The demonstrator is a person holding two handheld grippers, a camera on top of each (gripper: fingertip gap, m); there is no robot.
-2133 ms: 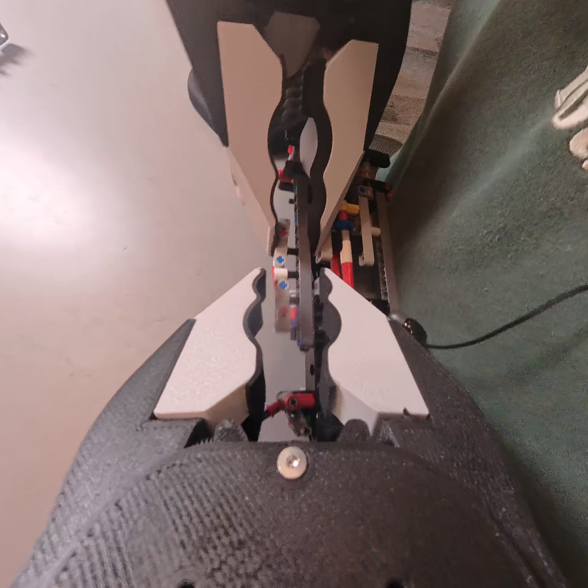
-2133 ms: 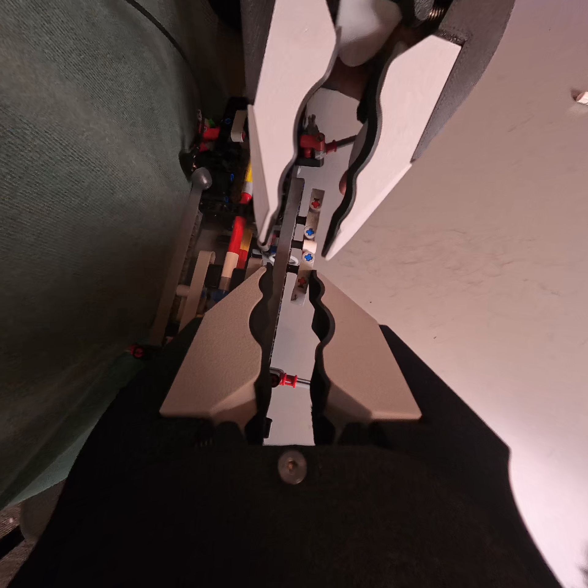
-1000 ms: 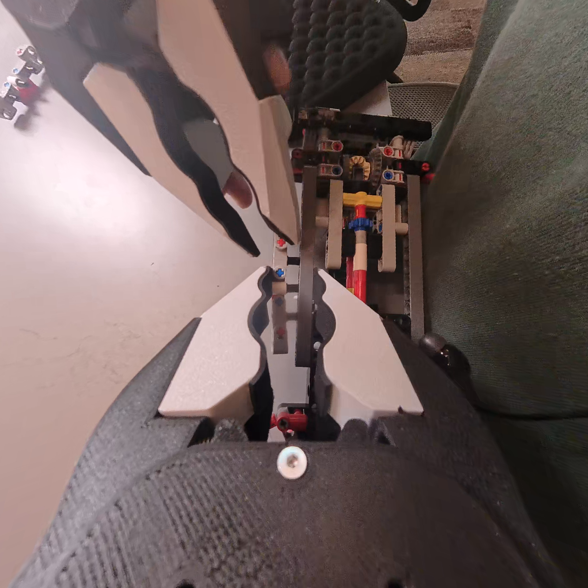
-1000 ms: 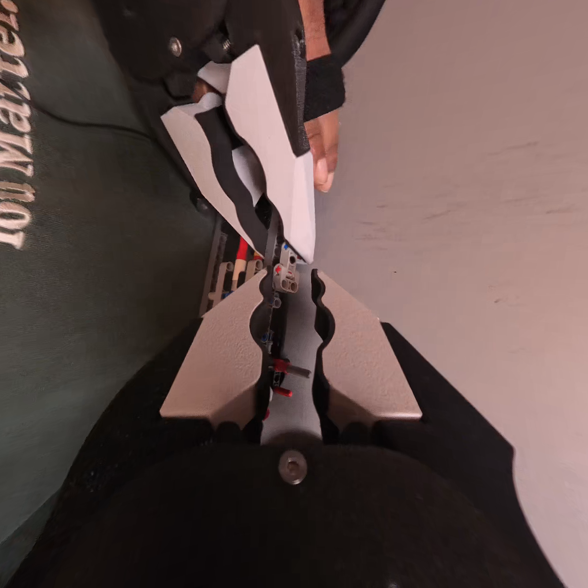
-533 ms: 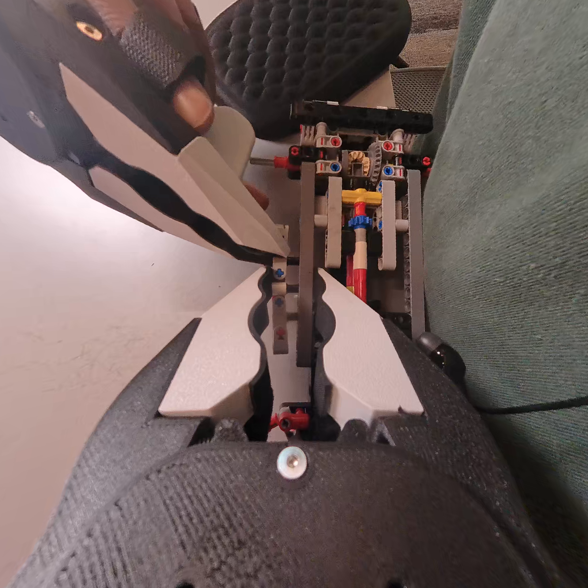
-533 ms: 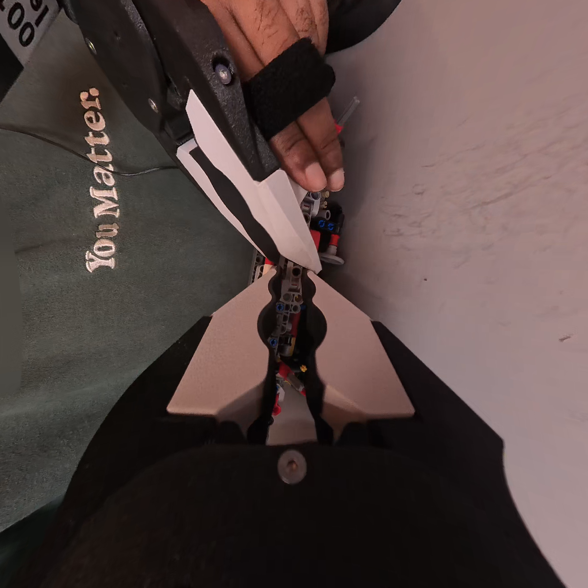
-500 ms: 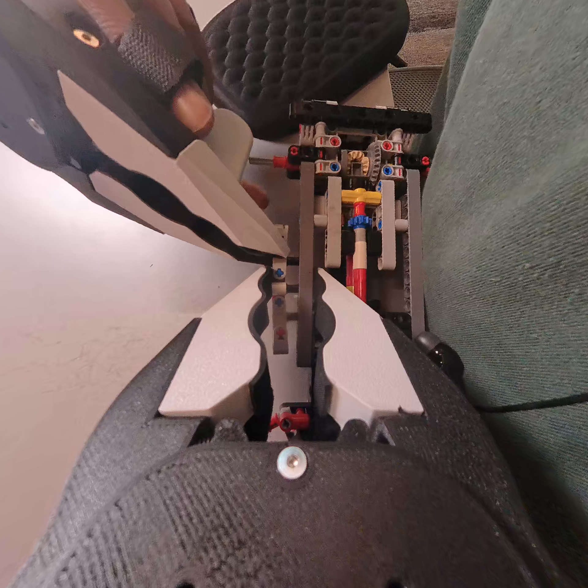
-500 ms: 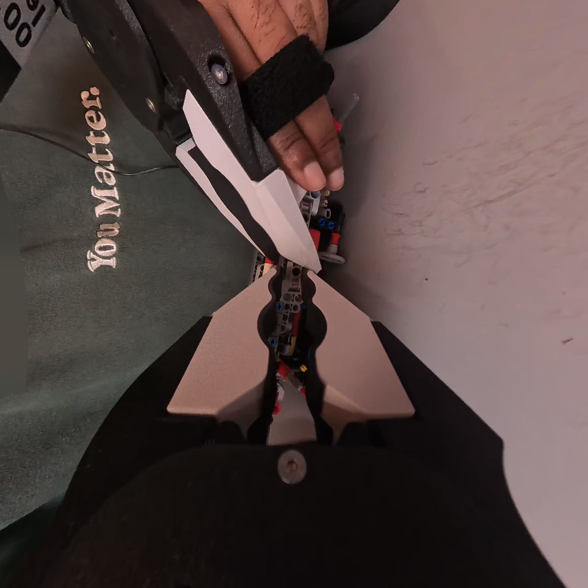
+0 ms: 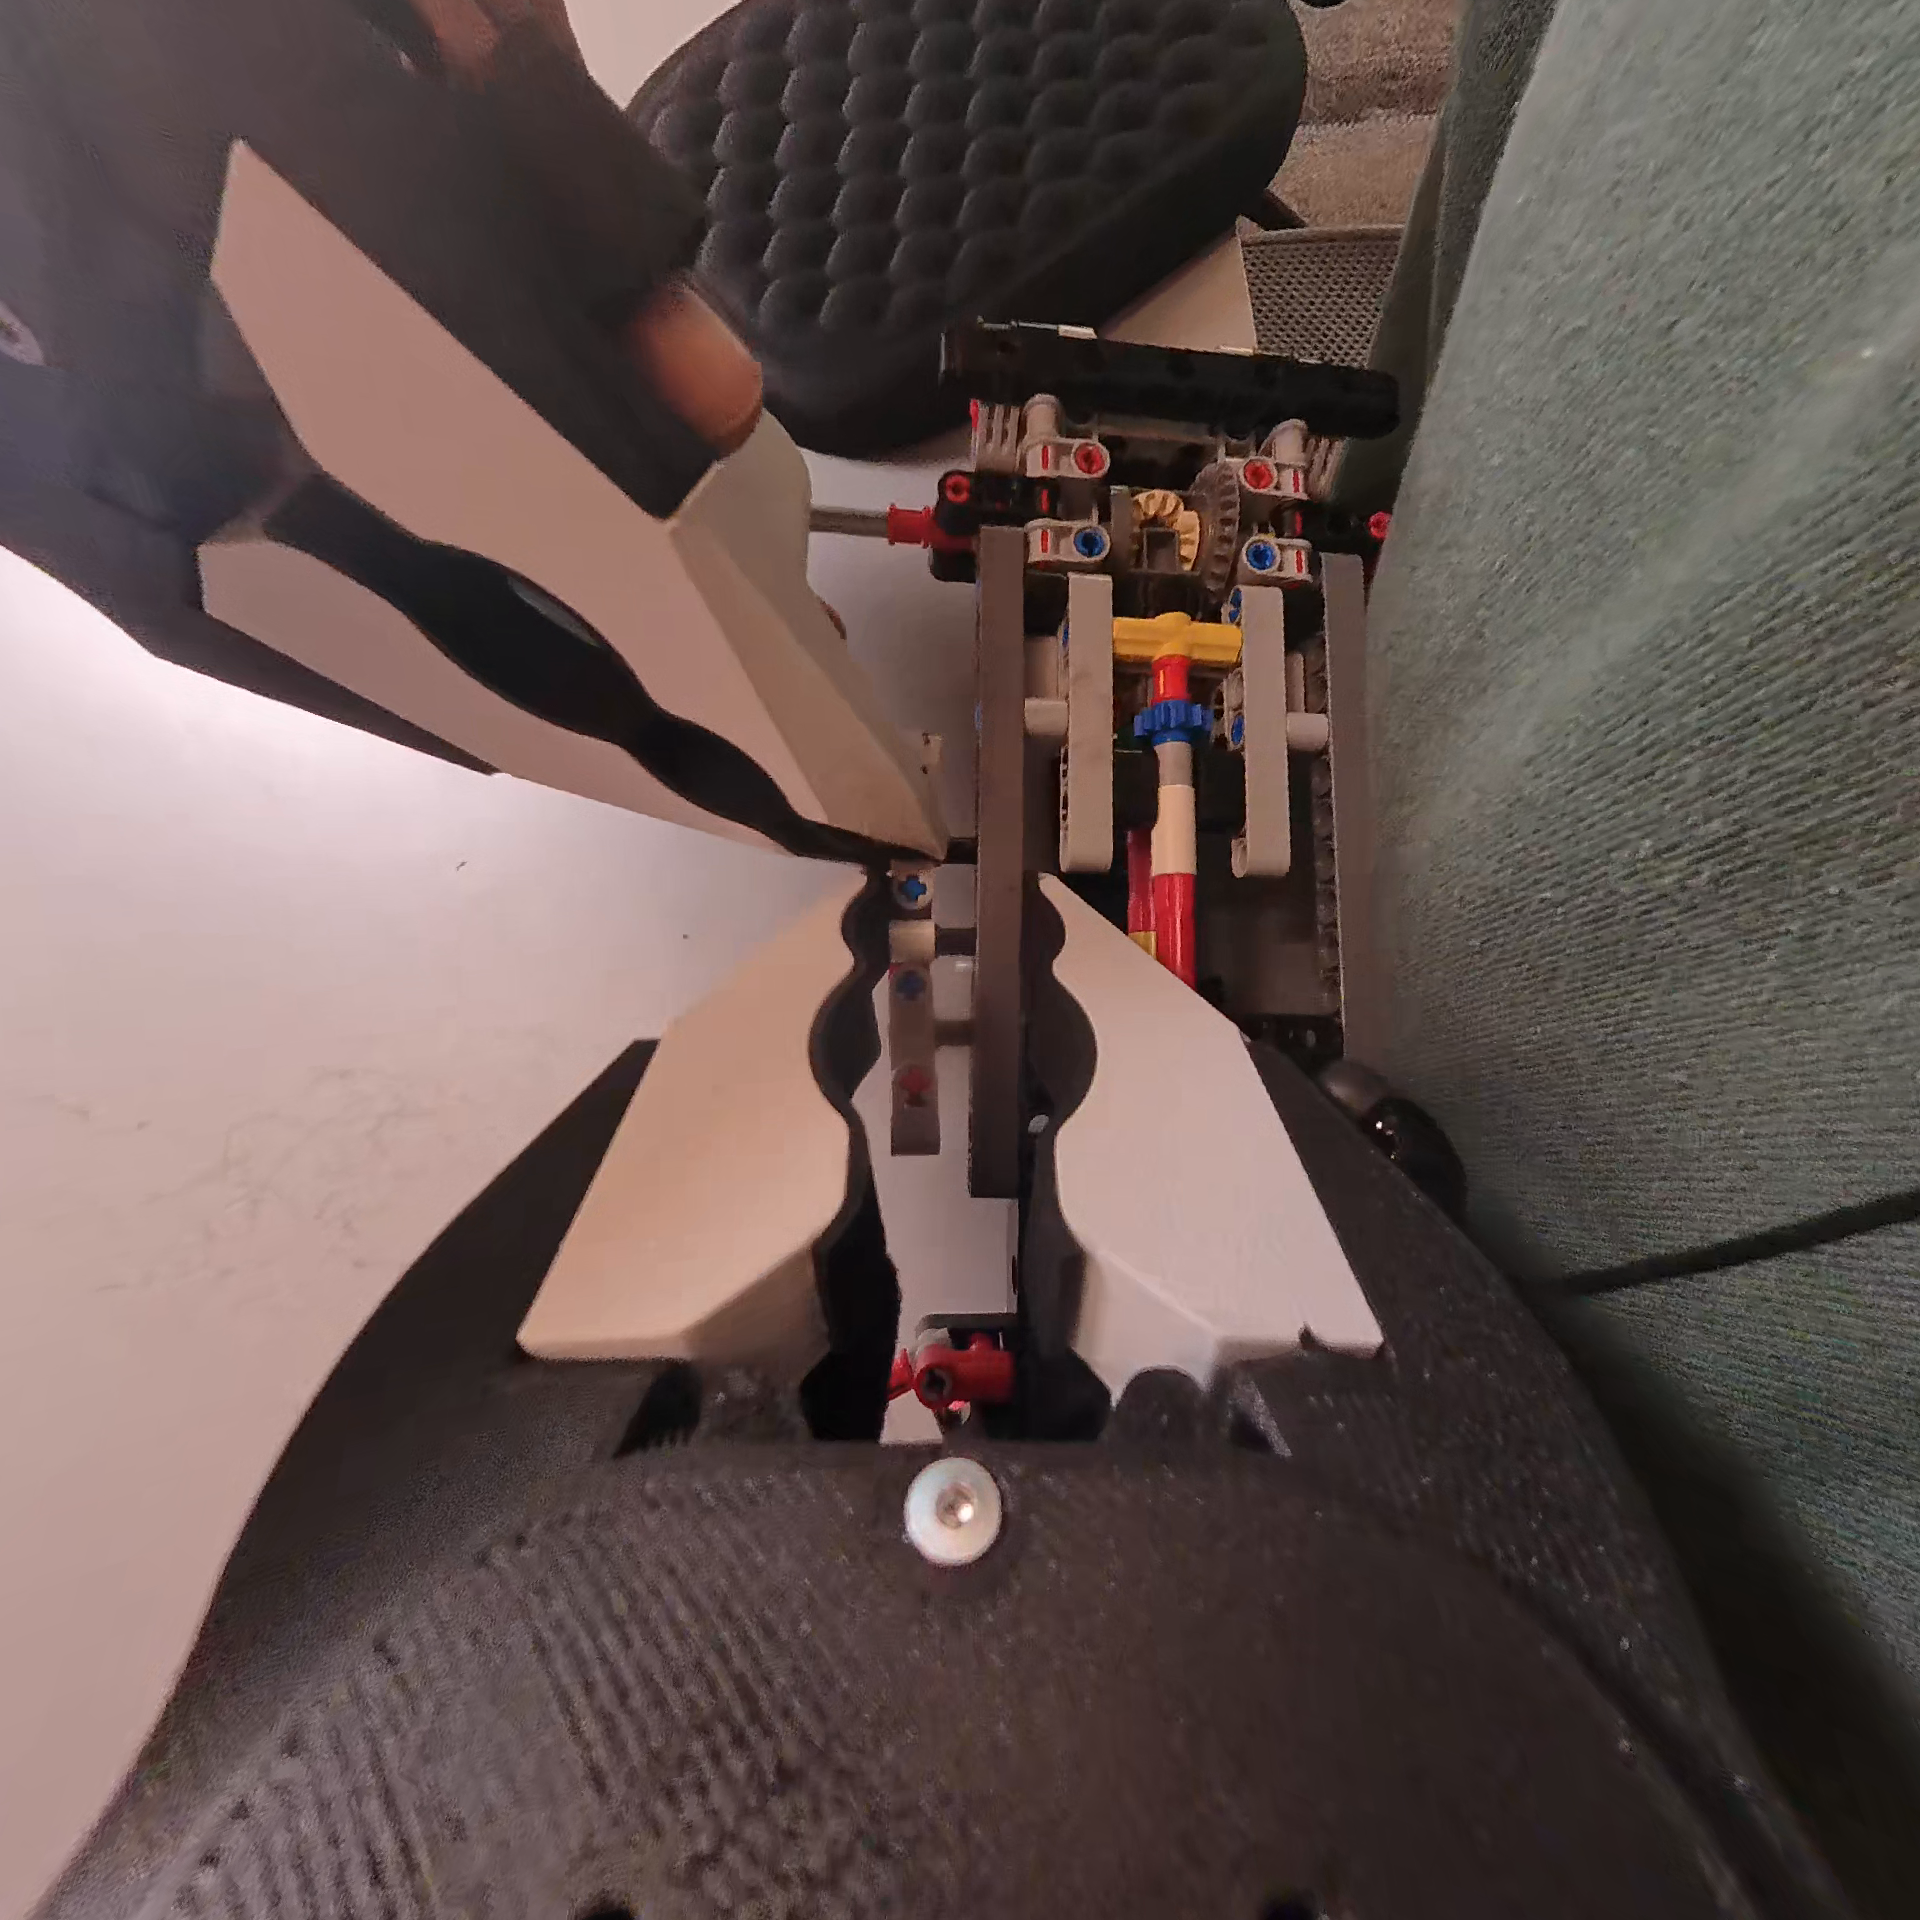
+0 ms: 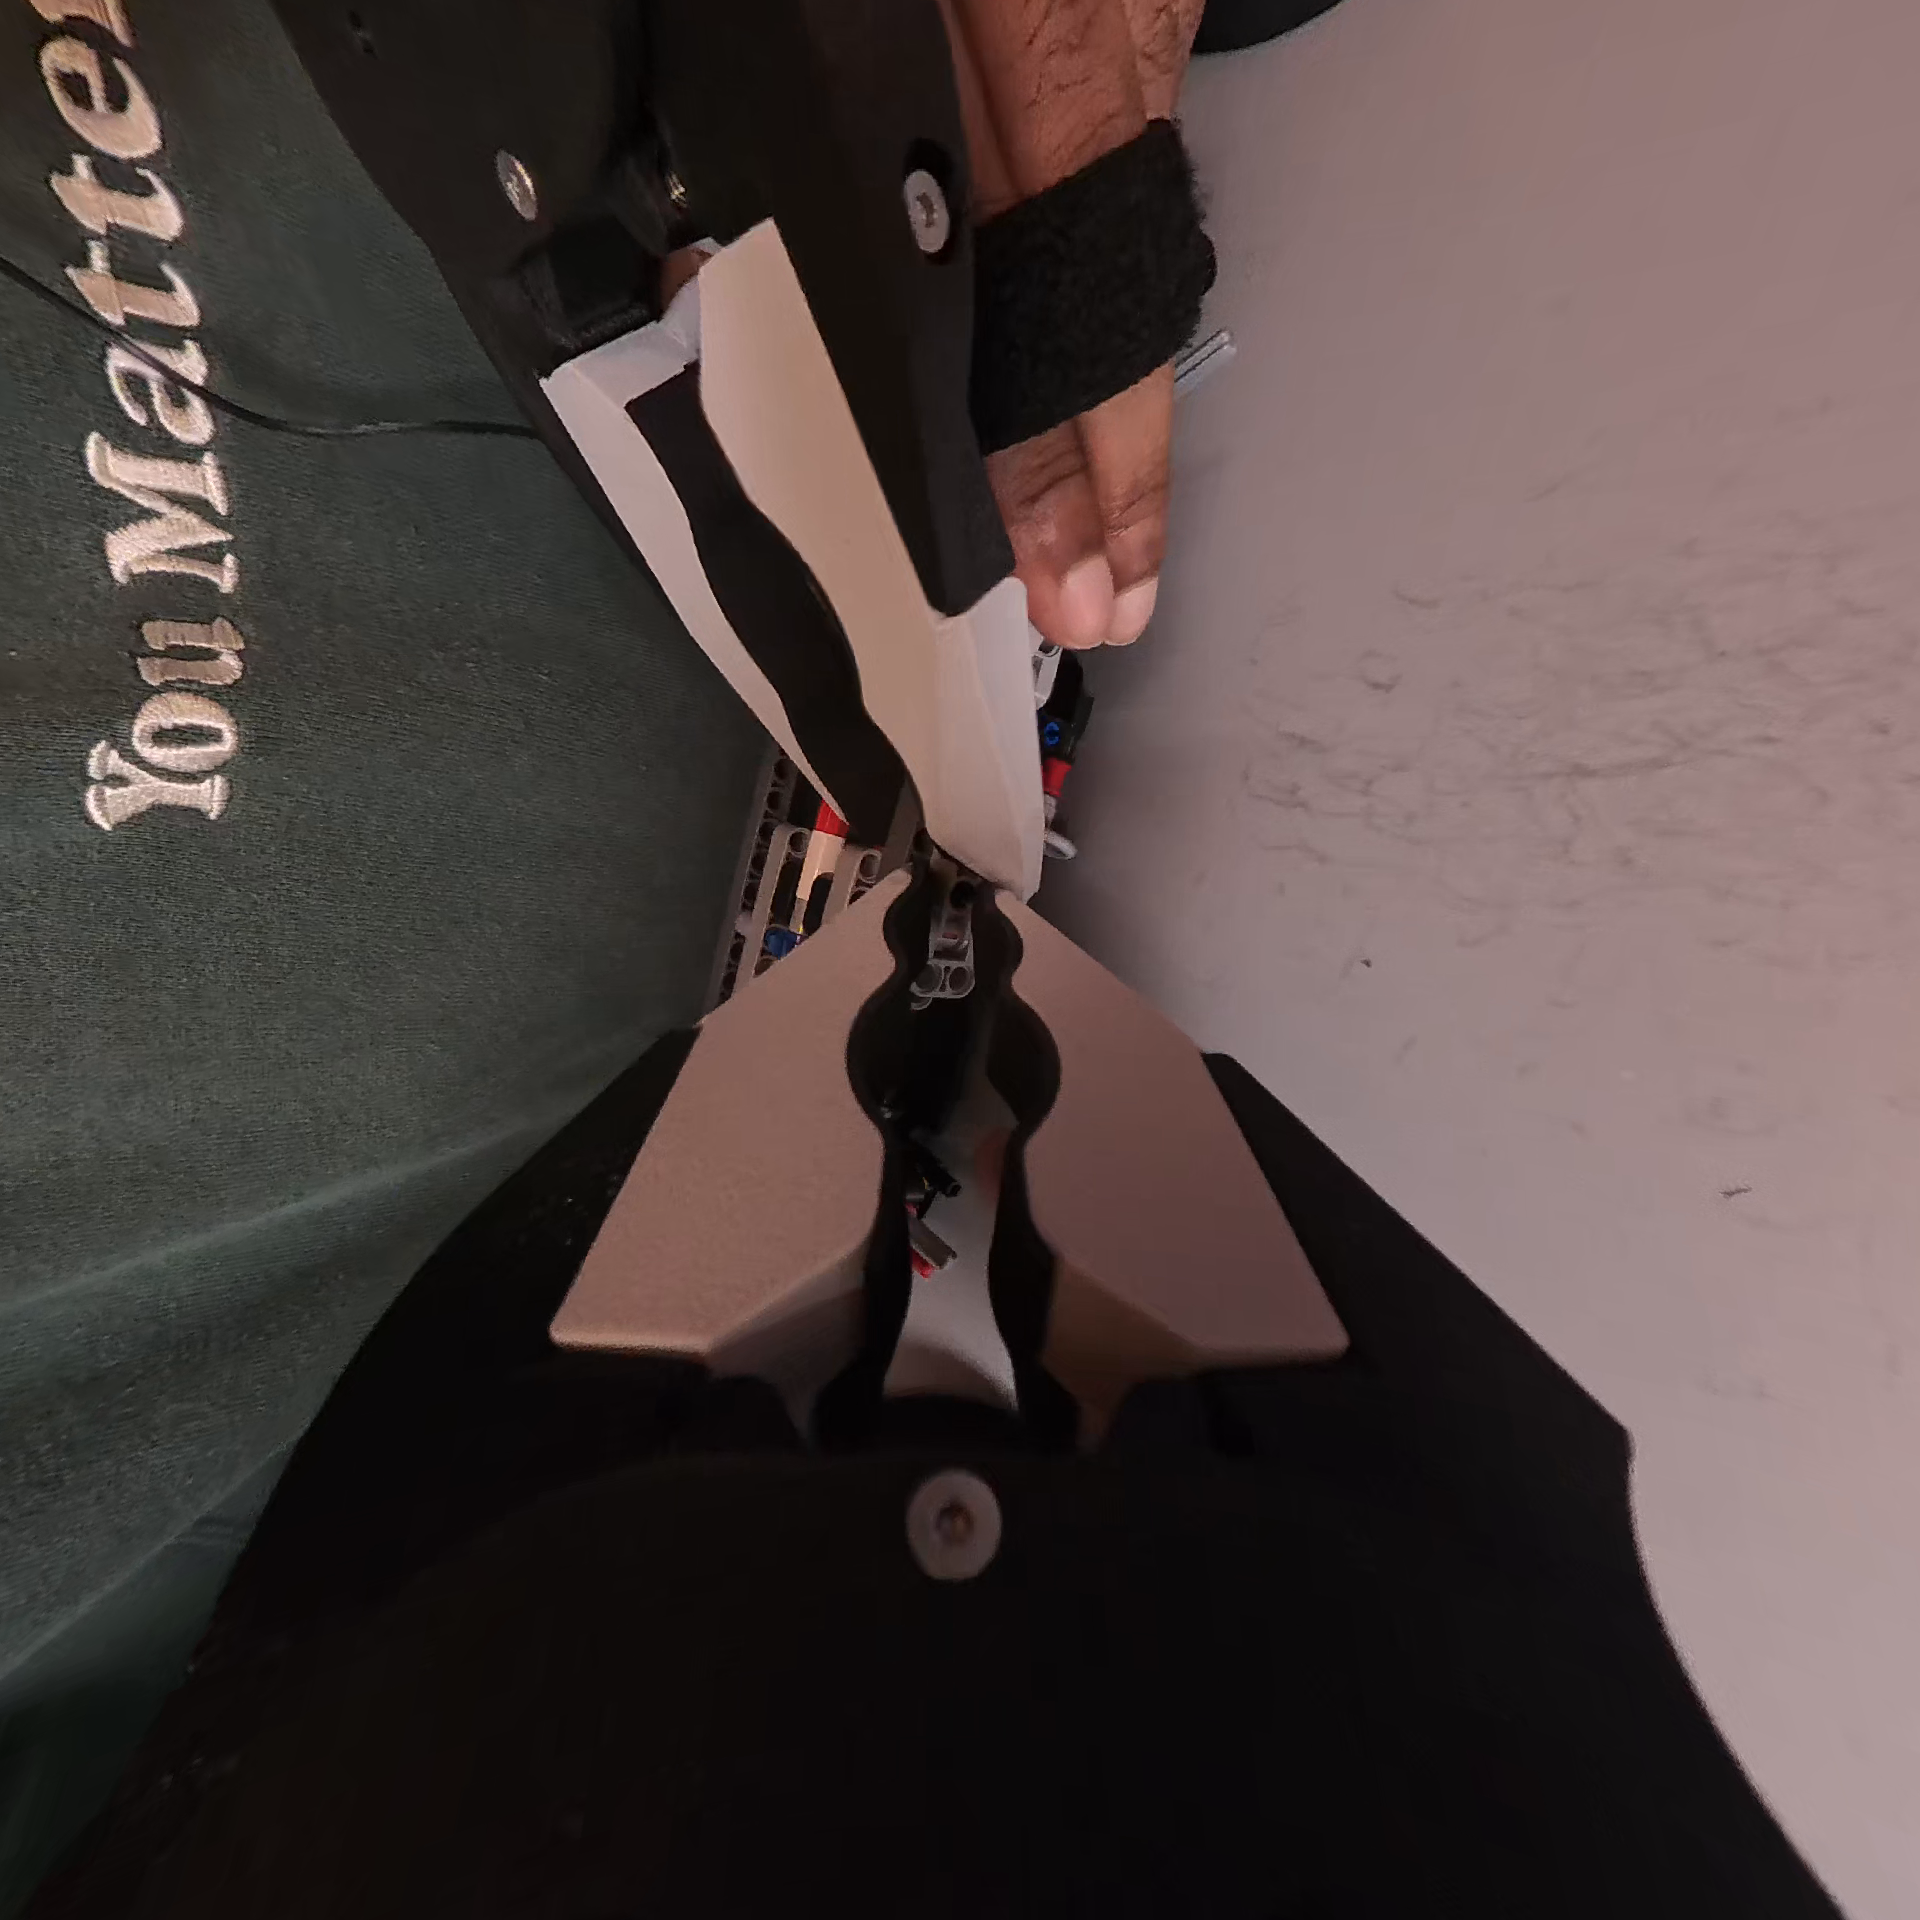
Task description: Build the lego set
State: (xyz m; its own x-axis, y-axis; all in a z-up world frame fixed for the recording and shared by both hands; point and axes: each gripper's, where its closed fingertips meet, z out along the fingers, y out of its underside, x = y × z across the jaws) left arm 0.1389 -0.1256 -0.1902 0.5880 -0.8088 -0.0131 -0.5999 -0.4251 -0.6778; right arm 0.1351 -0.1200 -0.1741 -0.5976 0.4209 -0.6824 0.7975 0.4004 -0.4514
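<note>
The lego model is a chassis of dark grey beams with light grey arms, a red and white axle, a blue gear and a yellow piece. It is held up on edge against a person's green top. My left gripper is shut on the model's dark grey side beam. My right gripper comes in from the upper left, shut on the end of a small light grey beam pinned beside that side beam. In the right wrist view my right gripper grips that grey piece, tip to tip with my left gripper.
The white table lies to the left, and shows in the right wrist view. The person's green top fills the right side. A black dimpled cushion is behind the model. A black cable crosses the top. A hand holds the left gripper. The tips of both grippers are at nearly the same place.
My right gripper has let go of the dark side beam, swung round to the table side and shut on the small grey beam. My left gripper has kept its hold on the model.
</note>
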